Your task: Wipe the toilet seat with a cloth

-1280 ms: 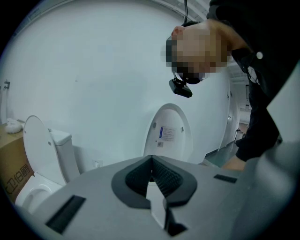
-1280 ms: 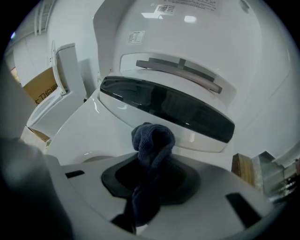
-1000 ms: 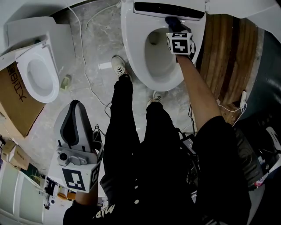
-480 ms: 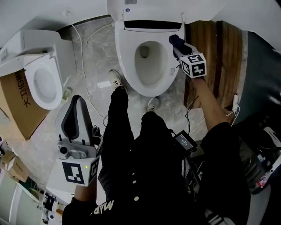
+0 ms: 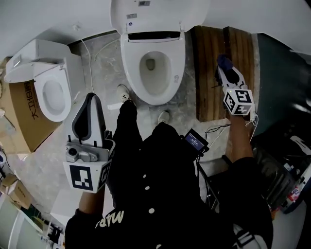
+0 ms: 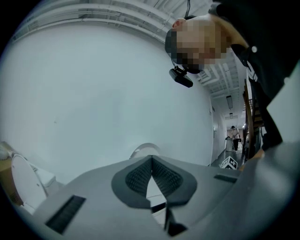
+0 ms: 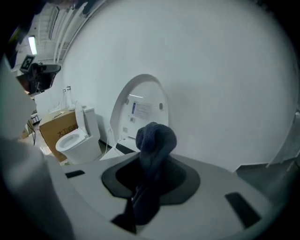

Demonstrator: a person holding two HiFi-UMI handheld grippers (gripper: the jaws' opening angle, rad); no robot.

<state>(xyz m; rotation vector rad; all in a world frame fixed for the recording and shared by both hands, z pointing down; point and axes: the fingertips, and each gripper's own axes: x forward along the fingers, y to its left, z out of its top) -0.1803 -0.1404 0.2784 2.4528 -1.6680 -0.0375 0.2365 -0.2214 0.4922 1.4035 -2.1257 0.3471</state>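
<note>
The white toilet stands at the top centre with its lid [image 5: 156, 13] raised and its seat [image 5: 171, 73] bare. My right gripper [image 5: 224, 68] is off to the toilet's right, over the wooden panel, shut on a dark blue cloth [image 5: 222, 60]. In the right gripper view the bunched cloth [image 7: 155, 138] sticks up between the jaws of the right gripper [image 7: 151, 165], with the toilet lid [image 7: 140, 108] behind it. My left gripper [image 5: 90, 106] is held low at the left, away from the toilet. Its fingertips [image 6: 151, 160] meet with nothing between them.
A second white toilet [image 5: 48, 92] stands at the left beside a cardboard box [image 5: 19, 116]. A wooden panel [image 5: 209, 82] lies right of the main toilet. Cables run over the marble floor [image 5: 99, 58]. A small device with a screen [image 5: 196, 141] hangs by the person's legs.
My right gripper has carried the cloth off the toilet's rim and rightward over the wooden panel. The view has pulled back from the toilet. The left gripper stayed low at the left.
</note>
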